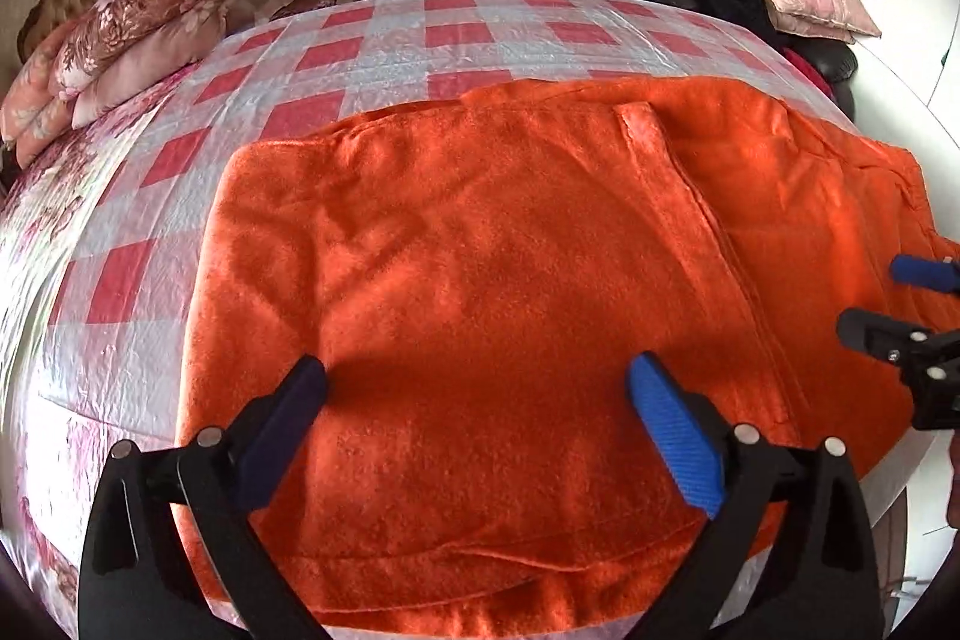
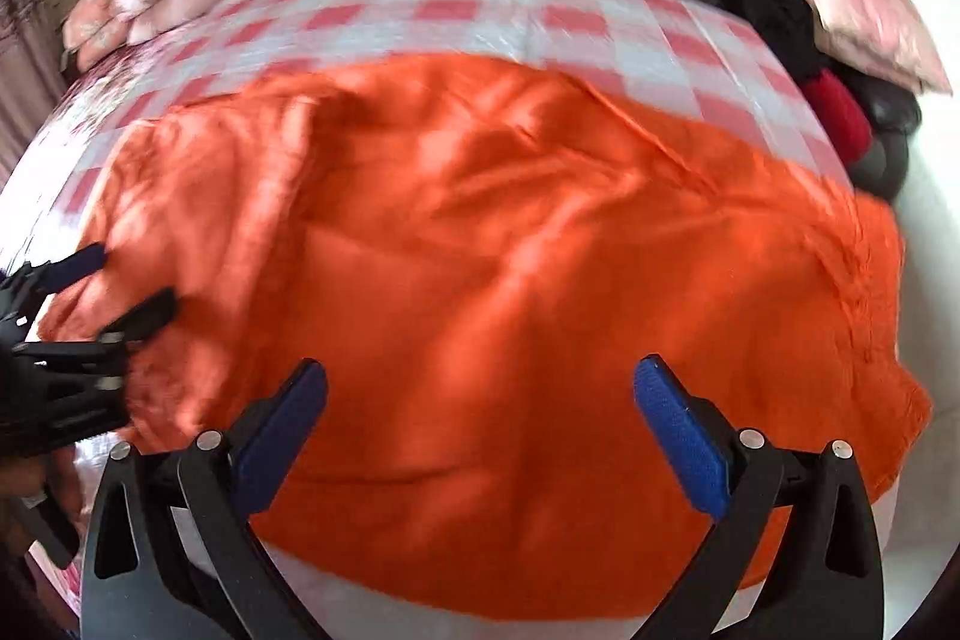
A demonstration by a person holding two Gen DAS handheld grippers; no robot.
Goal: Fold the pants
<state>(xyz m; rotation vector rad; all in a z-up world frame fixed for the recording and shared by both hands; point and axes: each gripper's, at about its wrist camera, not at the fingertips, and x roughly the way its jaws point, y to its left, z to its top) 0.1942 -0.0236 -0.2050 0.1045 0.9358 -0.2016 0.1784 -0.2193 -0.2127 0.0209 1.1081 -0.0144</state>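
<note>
On checkered sheet, orange pants are laid flat. Left gripper and right gripper — both spread wide, nothing held.

Both hand-held grippers wide open

A bed carries a red-and-white checked sheet; orange pants lie spread flat on it. Floral pillows sit stacked at its far left.

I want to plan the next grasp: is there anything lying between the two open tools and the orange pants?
Nothing visible. The left tool and right tool both hang open directly over the orange pants, whose surface is bare.
</note>
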